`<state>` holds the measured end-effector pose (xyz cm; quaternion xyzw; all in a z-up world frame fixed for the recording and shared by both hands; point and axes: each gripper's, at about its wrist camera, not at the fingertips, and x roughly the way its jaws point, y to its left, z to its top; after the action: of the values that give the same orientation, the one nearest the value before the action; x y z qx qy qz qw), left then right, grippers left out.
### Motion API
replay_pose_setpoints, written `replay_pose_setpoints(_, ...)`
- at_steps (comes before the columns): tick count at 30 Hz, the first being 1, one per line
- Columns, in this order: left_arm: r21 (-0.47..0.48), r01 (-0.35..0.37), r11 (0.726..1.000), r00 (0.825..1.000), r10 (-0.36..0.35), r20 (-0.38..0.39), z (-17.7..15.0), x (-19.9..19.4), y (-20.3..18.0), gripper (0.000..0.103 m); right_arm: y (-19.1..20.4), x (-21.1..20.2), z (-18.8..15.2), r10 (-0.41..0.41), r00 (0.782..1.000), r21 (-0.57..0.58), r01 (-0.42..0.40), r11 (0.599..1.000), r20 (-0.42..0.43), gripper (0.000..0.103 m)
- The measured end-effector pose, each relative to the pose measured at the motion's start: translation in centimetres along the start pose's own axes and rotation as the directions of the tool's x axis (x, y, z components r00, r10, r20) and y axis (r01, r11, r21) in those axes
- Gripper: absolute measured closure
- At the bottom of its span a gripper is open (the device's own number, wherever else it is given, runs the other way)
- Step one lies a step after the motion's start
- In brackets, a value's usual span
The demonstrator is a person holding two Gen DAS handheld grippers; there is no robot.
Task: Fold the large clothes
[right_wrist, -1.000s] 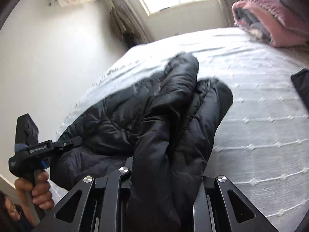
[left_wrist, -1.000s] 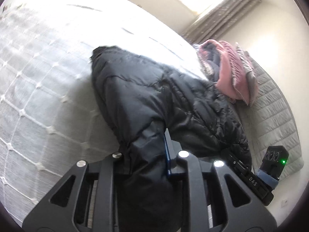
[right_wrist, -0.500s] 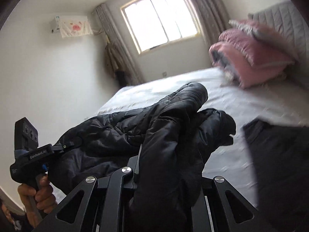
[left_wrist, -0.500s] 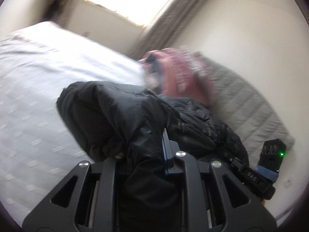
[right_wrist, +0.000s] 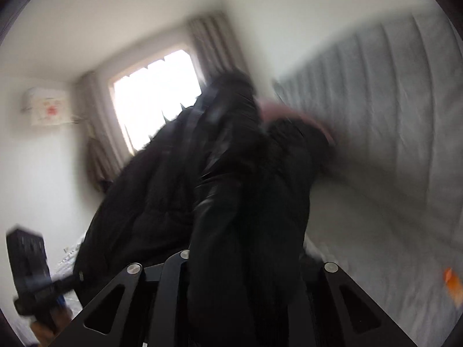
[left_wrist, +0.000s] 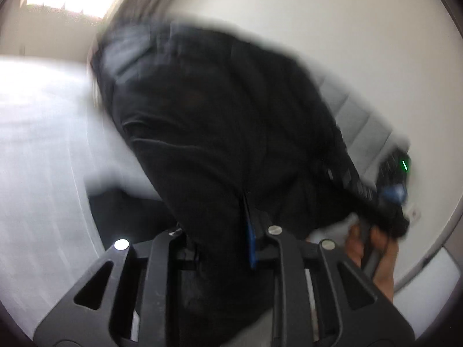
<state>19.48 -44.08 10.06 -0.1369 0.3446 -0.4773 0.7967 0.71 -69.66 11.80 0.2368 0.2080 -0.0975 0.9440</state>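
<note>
Nearest to me, the left gripper (left_wrist: pixel 220 231) is clamped on a thick fold of the black puffer jacket (left_wrist: pixel 220 110), the cloth bunched between its jaws and spilling back over the frame. The right gripper (right_wrist: pixel 243 260) is likewise closed on a heavy wad of the same jacket (right_wrist: pixel 231 179), so the garment hangs between the two tools, raised off the bed (left_wrist: pixel 43 144) rather than lying on it. Everything is smeared with motion – I judge the jacket is in the middle of a swing or a shake-out.

That is where the trouble lies. The jacket is slick and bulky, and each gripper seems to hold a gathered lump rather than a clean edge; a sharp swing could pull a layer free, and the whole weight would then drop to one side. Below the jacket on the left, a dark piece of cloth (left_wrist: pixel 127 211) lies on the bed, and I cannot tell whether it is part of the jacket or a separate garment. If the jacket comes down on it, the fold will be lumpy.

Beyond the jacket, a pink bundle (right_wrist: pixel 286 114) sits against the grey padded headboard (right_wrist: pixel 376 115) – a wide throw could land the jacket on it instead of on open sheet. Further off, behind the jacket, are the window (right_wrist: pixel 156 95) and curtain (right_wrist: pixel 214 46).
</note>
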Motion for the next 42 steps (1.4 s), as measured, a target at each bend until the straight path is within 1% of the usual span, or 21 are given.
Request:
replay_pose_setpoints(1, -0.015, -0.012, 1.000, 0.996, 0.010, -0.090, -2.5, 2.6, 1.1, 0.078, -2.9, 1.8, -1.7, -0.021, 0.997, 0.074, 0.027, 0.997, -0.076, 0.073)
replay_pose_setpoints(2, -0.032, -0.030, 0.999, 0.987, 0.025, -0.158, -4.8, 4.1, 1.9, 0.078, -6.5, 3.7, -4.3, -0.049, 0.985, 0.172, 0.078, 0.982, -0.168, 0.069)
replay_pose_setpoints(3, -0.059, -0.052, 0.997, 0.983, 0.041, -0.180, -6.5, 4.9, 2.8, 0.072, -9.2, 4.8, -6.4, -0.069, 0.972, 0.247, 0.126, 0.961, -0.224, 0.065)
replay_pose_setpoints(4, -0.114, -0.033, 0.993, 0.992, 0.018, -0.127, -7.9, 4.2, 4.1, 0.072, -11.0, 4.9, -8.1, -0.061, 0.972, 0.300, 0.129, 0.945, -0.227, 0.052)
replay_pose_setpoints(6, -0.179, 0.018, 0.984, 0.990, -0.042, -0.132, -8.0, 3.3, 5.2, 0.071, -12.9, 3.2, -9.6, -0.033, 0.988, 0.383, 0.089, 0.920, -0.150, 0.048)
replay_pose_setpoints(7, -0.205, 0.018, 0.978, 0.988, -0.049, -0.145, -7.4, 2.3, 5.6, 0.071, -13.3, 2.4, -10.0, -0.025, 0.992, 0.413, 0.076, 0.907, -0.127, 0.045)
replay_pose_setpoints(9, -0.178, -0.002, 0.984, 0.992, -0.021, -0.125, -6.3, 0.7, 5.3, 0.071, -13.8, 0.1, -10.4, -0.051, 0.994, 0.462, 0.089, 0.882, -0.093, 0.041)
replay_pose_setpoints(11, -0.109, -0.034, 0.993, 0.996, 0.025, -0.089, -5.5, -2.4, 4.5, 0.070, -13.6, -2.3, -10.2, -0.117, 0.990, 0.467, 0.139, 0.873, -0.077, 0.041)
replay_pose_setpoints(12, -0.095, -0.047, 0.994, 0.996, 0.040, -0.081, -5.2, -2.7, 4.3, 0.065, -13.6, -3.3, -9.9, -0.146, 0.987, 0.462, 0.158, 0.872, -0.063, 0.040)
replay_pose_setpoints(13, -0.076, -0.077, 0.994, 0.995, 0.071, -0.075, -5.3, -4.2, 4.0, 0.058, -13.1, -4.9, -10.0, -0.179, 0.983, 0.451, 0.179, 0.874, -0.044, 0.037)
replay_pose_setpoints(16, -0.031, -0.141, 0.990, 0.987, 0.138, -0.081, -5.9, -5.9, 2.5, 0.049, -11.1, -10.2, -11.1, -0.268, 0.963, 0.420, 0.237, 0.876, 0.016, 0.030)
replay_pose_setpoints(18, 0.036, -0.220, 0.975, 0.971, 0.223, -0.087, -6.7, -7.2, 1.2, 0.045, -8.7, -12.1, -11.3, -0.316, 0.948, 0.388, 0.281, 0.878, 0.028, 0.028)
replay_pose_setpoints(21, 0.116, -0.302, 0.946, 0.947, 0.312, -0.077, -7.8, -9.1, -1.0, 0.028, -3.3, -13.4, -12.6, -0.320, 0.947, 0.265, 0.306, 0.914, 0.011, 0.025)
replay_pose_setpoints(22, 0.143, -0.327, 0.934, 0.938, 0.339, -0.069, -8.2, -10.1, -1.7, 0.025, -1.2, -14.4, -13.9, -0.320, 0.948, 0.222, 0.309, 0.925, 0.012, 0.019)
replay_pose_setpoints(25, 0.201, -0.366, 0.909, 0.924, 0.380, -0.034, -9.1, -13.0, -3.5, 0.021, 4.5, -15.8, -16.9, -0.305, 0.952, 0.164, 0.300, 0.940, 0.009, 0.018)
replay_pose_setpoints(27, 0.214, -0.385, 0.898, 0.916, 0.400, -0.030, -9.3, -14.5, -4.1, 0.018, 7.3, -14.6, -17.1, -0.302, 0.953, 0.154, 0.300, 0.941, -0.011, 0.018)
replay_pose_setpoints(31, 0.251, -0.395, 0.884, 0.914, 0.405, 0.013, -9.5, -17.9, -4.9, 0.004, 12.9, -16.3, -17.6, -0.375, 0.927, 0.177, 0.366, 0.914, 0.017, 0.017)
replay_pose_setpoints(34, 0.288, -0.384, 0.877, 0.919, 0.394, 0.024, -9.6, -19.6, -4.9, 0.003, 16.1, -18.4, -18.1, -0.440, 0.896, 0.232, 0.416, 0.879, 0.060, 0.016)
replay_pose_setpoints(37, 0.267, -0.388, 0.882, 0.920, 0.388, 0.057, -9.1, -21.5, -4.6, 0.003, 19.2, -20.0, -18.2, -0.436, 0.893, 0.221, 0.406, 0.887, 0.112, 0.001)
replay_pose_setpoints(40, 0.277, -0.387, 0.879, 0.922, 0.376, 0.093, -9.3, -22.6, -4.3, 0.001, 20.9, -19.9, -18.5, -0.485, 0.861, 0.182, 0.458, 0.870, 0.150, 0.000)
replay_pose_setpoints(42, 0.289, -0.374, 0.881, 0.926, 0.373, 0.064, -9.6, -22.3, -3.9, 0.001, 21.0, -19.1, -18.7, -0.509, 0.849, 0.165, 0.487, 0.857, 0.139, 0.000)
